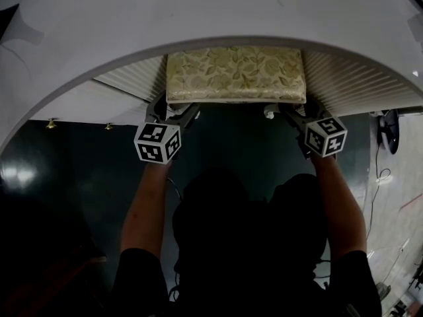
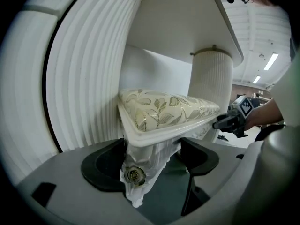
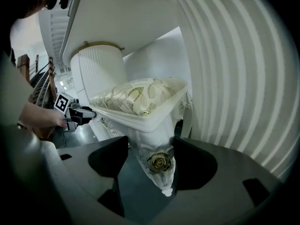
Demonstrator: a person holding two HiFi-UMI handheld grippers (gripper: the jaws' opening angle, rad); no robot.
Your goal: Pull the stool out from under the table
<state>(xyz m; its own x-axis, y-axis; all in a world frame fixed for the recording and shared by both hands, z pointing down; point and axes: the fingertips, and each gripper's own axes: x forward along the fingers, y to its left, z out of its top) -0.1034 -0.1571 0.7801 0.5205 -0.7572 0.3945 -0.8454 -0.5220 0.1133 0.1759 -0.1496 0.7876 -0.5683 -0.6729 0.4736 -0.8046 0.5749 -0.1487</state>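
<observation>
Stool (image 1: 234,74) sits under table (image 1: 198,12), front legs straddled
Left gripper (image 2: 152,146) and right gripper (image 3: 151,146) both released, jaws spread, a leg (image 2: 140,172) between each pair.

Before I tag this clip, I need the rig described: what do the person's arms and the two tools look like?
The left tool and the right tool look alike: a grey body, two black curved jaws, and a white cube printed with black square markers. The person wears short black sleeves, and the forearms are bare.
</observation>
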